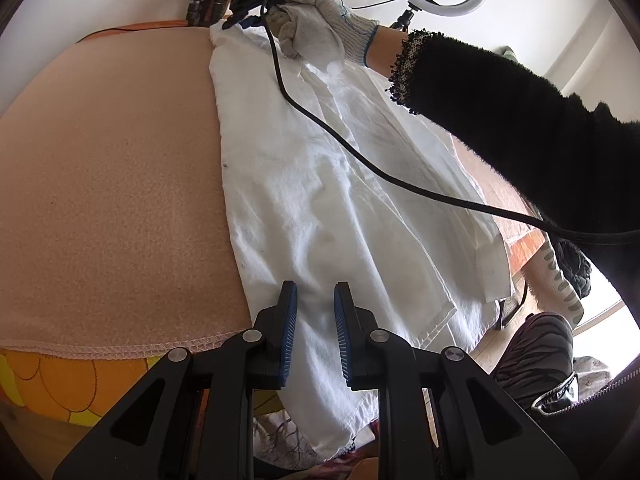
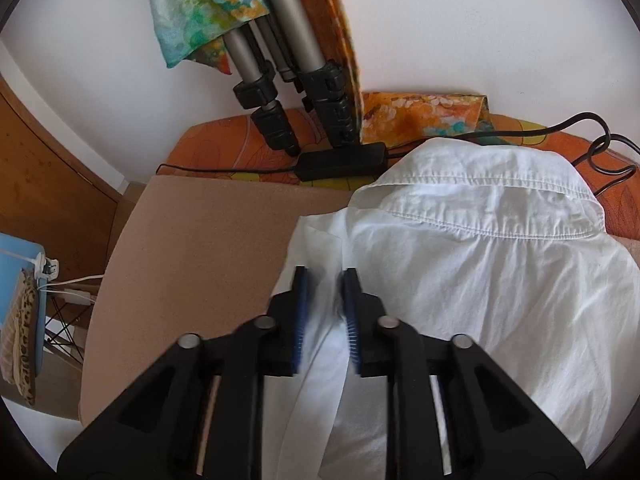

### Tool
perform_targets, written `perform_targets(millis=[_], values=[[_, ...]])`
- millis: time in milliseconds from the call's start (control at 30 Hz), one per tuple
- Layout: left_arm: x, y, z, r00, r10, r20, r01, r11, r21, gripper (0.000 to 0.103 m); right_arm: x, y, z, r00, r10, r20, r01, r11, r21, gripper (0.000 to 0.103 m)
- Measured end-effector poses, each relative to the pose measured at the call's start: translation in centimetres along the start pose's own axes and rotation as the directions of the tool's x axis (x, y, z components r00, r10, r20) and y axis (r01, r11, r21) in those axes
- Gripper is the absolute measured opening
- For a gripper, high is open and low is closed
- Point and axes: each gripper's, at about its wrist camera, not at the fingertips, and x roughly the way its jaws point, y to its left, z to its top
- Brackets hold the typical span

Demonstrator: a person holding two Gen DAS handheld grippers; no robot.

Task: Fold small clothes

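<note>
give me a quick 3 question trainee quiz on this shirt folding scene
1. True or false: both tongs, left and right, have their jaws apart over the shirt.
2. Which end of the shirt is the right tongs near? A) collar B) hem C) neither
3. Fill in: a black ____ lies across the shirt in the left wrist view.

Key: 1 true; 2 A; 3 cable
</note>
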Motion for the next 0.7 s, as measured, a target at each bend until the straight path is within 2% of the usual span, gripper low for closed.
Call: perform_targets(millis=[100,167,233,300,333,367,433,500,567,700], values=[[0.0,0.0,0.0,1.000,-0.001,0.002,0.001,1.000,-0.001,0.017,-0.6,2.2,0.3,0.986,-0.160,0.044,0.165,0.975,-0.146,0.004],[0.0,0.0,0.0,1.000,0.000,0.004,0.000,1.000,-0.001,0.017,-0.4,2.2,0.8,0.980,-0.191,0.052,0.196,0.970,-0.142,0.004],[-0.1,-0.2,-0.1,1.000,0.007,0.002,-0.007,1.000,0.004,0.017,0.4,1.8,1.6,0.974,-0.227,0.015,0.227,0.965,-0.132,0.005],[0.0,-0.3,-0.1,1.000,0.011,-0.001,-0.011,1.000,0.009,0.017,0.2,1.8,2.2,0.950,-0.310,0.038,0.312,0.940,-0.134,0.010],[-0.1,-0.4,-0.1,1.000,0.012,-0.001,-0.012,1.000,0.010,0.017,-0.6,1.8,2.3,0.948,-0.313,0.057,0.318,0.940,-0.120,0.017],[-0.1,-0.5,-0.2,1.000,0.014,-0.002,-0.014,1.000,0.013,0.017,-1.6,1.6,2.5,0.955,-0.291,0.064,0.296,0.951,-0.095,0.024],[-0.2,-0.7,-0.4,1.000,0.012,-0.001,-0.012,1.000,0.007,0.017,-4.1,1.4,2.5,0.965,-0.251,0.079,0.256,0.965,-0.063,0.032],[-0.4,-1.1,-1.0,1.000,-0.014,-0.006,0.014,1.000,0.015,0.017,-7.1,0.9,2.3,0.960,-0.258,0.110,0.264,0.964,-0.042,0.034],[-0.6,-1.9,-1.8,1.000,-0.025,-0.009,0.025,0.999,0.045,0.017,-10.2,0.4,1.8,0.966,-0.226,0.123,0.230,0.973,-0.012,0.034],[-1.1,-3.2,-3.7,0.997,-0.068,-0.039,0.071,0.995,0.071,0.017,-15.6,0.3,0.1,0.953,-0.265,0.146,0.268,0.963,-0.002,0.035]])
